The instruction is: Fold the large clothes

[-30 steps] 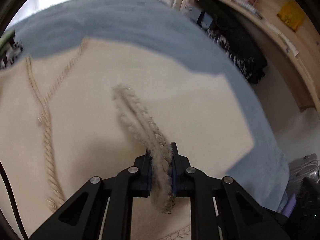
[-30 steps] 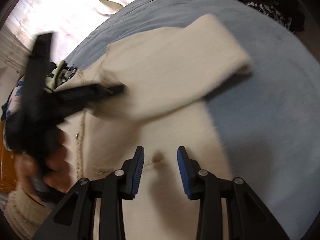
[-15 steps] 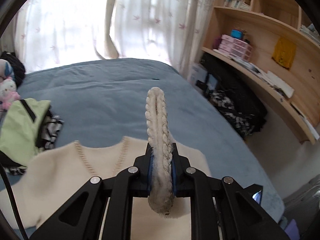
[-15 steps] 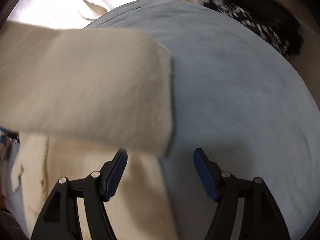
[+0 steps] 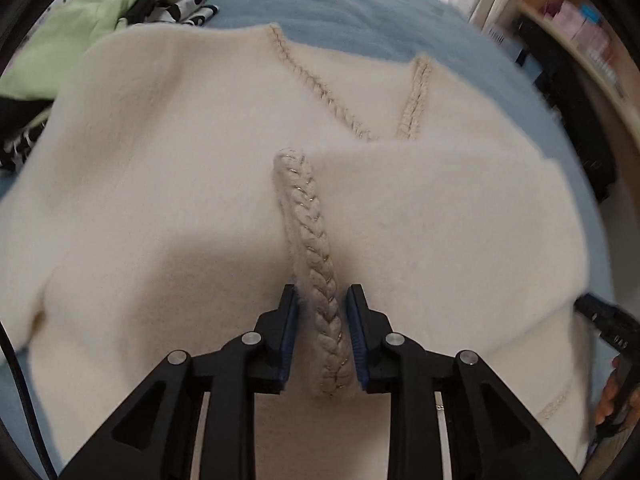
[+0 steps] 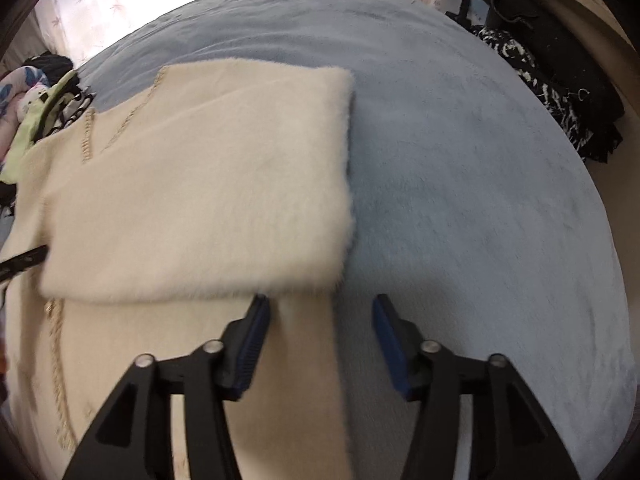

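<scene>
A cream fuzzy sweater (image 5: 160,208) lies flat on the blue bed (image 6: 460,168), neckline trim toward the far side. Its sleeve (image 6: 208,184) is folded across the chest. The sleeve's braided cuff (image 5: 316,272) stands between the pads of my left gripper (image 5: 322,320), whose jaws are opening, with a thin gap on each side of the cuff. My right gripper (image 6: 320,340) hangs open over the sweater's right side edge, nothing between its fingers. In the left wrist view it shows at the right edge (image 5: 612,336), held by a hand.
A pile of green and black-and-white clothes (image 5: 100,12) sits at the far left of the bed. A wooden shelf with boxes (image 5: 580,28) and dark clothes (image 6: 560,80) stand beyond the bed's right side. A bare blue cover lies to the sweater's right.
My left gripper carried the cuff over and down onto the sweater's chest, and its jaws have loosened. The sleeve now lies folded flat. The right gripper's jaws widened, then stayed put.
</scene>
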The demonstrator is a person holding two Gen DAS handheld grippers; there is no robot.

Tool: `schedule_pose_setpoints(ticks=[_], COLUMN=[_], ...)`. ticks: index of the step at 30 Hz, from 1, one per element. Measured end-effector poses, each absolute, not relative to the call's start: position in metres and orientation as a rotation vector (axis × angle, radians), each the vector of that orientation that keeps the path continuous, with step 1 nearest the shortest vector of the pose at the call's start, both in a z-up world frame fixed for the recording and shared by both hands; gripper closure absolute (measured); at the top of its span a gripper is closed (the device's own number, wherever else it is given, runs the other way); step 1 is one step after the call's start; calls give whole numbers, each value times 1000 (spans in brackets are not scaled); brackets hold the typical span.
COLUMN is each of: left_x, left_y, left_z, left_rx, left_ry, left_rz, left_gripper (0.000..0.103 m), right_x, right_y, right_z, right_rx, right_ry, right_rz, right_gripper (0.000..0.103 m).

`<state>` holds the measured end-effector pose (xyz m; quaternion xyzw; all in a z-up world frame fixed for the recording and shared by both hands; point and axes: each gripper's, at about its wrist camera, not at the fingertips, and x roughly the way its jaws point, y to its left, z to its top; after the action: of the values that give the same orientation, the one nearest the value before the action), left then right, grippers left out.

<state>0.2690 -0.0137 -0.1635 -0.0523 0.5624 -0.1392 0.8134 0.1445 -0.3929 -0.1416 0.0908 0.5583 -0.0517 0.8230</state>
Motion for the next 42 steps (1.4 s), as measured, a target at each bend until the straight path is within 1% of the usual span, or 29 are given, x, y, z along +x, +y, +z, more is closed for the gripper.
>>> schedule_pose_setpoints(ticks=[1,2,3,4,5,7,8,12,14,15,16,17,18,20,21,22,23,24,25,28,30,32,33,34,35,36,40,41,42], left_x=[269,272,274,276,280,287,295,320,325,328,333,338,340,346,349,351,354,355,358,367,373,376,376,371,369,366,351,342,333], left_y=[-10,-7,-4,-2,-1,0,0,-3,-10,-14,-18,-22,-25,-33,-36,-39,-43,-46,-48,-55,-59,-61,-61,-60,-60,-60,-63,-63,-64], left_z=[-163,-159,-158,-152,-149,-145,-145,-164,-171,-173,-175,-175,-175,-172,-169,-166,-158,-151,-145,-132,-144,-170,-179,-178,-176,-173,-150,-138,-129], left_rx=[-132,-156,-165,-171,-174,-198,-207,-208,-200,-191,-178,-165,-157,-141,-128,-110,-92,-90,-95,-117,-98,-49,-34,-27,-18,-1,86,92,83], left_ry=[1200,1198,1190,1164,1145,1124,1126,1178,1178,1179,1177,1167,1162,1156,1145,1131,1105,1085,1063,1000,1015,1087,1100,1074,1065,1069,1052,1027,1004], left_rz=[-306,-316,-316,-308,-304,-315,-312,-296,-299,-303,-294,-286,-281,-276,-272,-269,-269,-273,-279,-278,-249,-212,-203,-206,-205,-198,-182,-184,-196], left_gripper=[67,61,49,44,43,43,43,43,54,67,74,78,89,90,90,91,91,91,91,91,91,88,83,81,80,75,73,70,54], right_x=[142,137,135,135,136,142,149,188,211,222,234,245,250,261,261,264,266,266,266,261,265,269,268,266,265,263,238,230,225], right_y=[-393,-393,-393,-396,-399,-406,-409,-418,-421,-423,-426,-430,-435,-443,-444,-444,-442,-440,-439,-440,-441,-438,-438,-439,-440,-439,-427,-420,-412], right_z=[-136,-129,-124,-116,-110,-99,-96,-103,-114,-121,-129,-138,-142,-158,-162,-166,-166,-162,-156,-145,-158,-171,-171,-167,-163,-158,-124,-116,-110], right_rx=[210,234,266,308,343,393,401,397,393,391,392,395,406,448,460,467,460,439,415,413,410,391,392,397,400,396,350,341,331], right_ry=[1186,1181,1170,1153,1133,1085,1060,1049,1062,1069,1079,1092,1101,1126,1125,1127,1122,1110,1079,984,1016,1057,1053,1060,1072,1076,992,967,948], right_rz=[-78,-45,-9,32,58,65,41,-47,-81,-102,-120,-141,-155,-165,-164,-140,-115,-130,-142,-165,-203,-234,-237,-246,-253,-255,-233,-211,-193], right_gripper=[47,47,47,46,45,32,29,28,28,28,28,28,28,28,35,59,77,85,89,89,88,82,77,72,69,66,66,65,64])
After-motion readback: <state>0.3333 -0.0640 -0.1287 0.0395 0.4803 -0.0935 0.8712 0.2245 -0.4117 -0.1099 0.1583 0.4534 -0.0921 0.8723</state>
